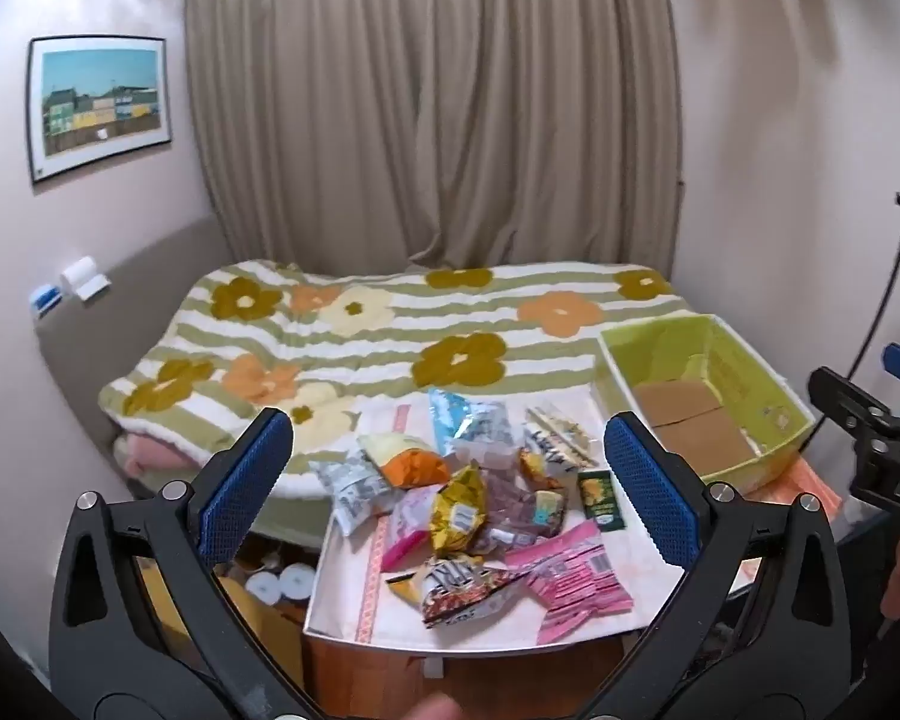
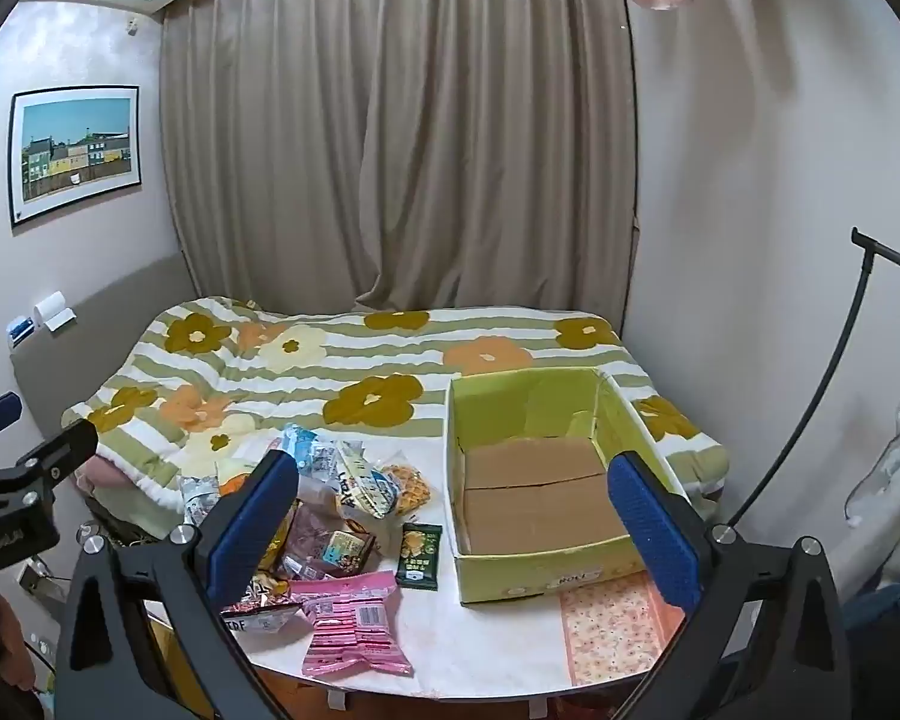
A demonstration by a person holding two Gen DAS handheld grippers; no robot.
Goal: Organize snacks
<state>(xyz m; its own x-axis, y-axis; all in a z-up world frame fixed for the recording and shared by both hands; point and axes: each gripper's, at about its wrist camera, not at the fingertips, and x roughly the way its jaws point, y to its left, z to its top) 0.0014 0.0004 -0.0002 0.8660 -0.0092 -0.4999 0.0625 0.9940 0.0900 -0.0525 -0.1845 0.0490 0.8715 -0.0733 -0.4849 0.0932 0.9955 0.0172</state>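
A bed (image 2: 390, 372) with a flowered, striped blanket fills the room behind a small white table (image 2: 486, 648), under a long beige curtain (image 2: 390, 120). On the table's right side sits an open green cardboard box (image 2: 534, 570), nothing inside but its brown flaps. Just left of it lies a heap of snacks (image 1: 468, 504), with a pink packet (image 2: 354, 630) nearest the front edge and a small dark green packet (image 2: 421, 555) between heap and box. The left gripper (image 1: 450, 480) hangs over the heap, jaws wide apart, holding nothing. The right gripper (image 2: 456, 528) is likewise spread wide, framing the box.
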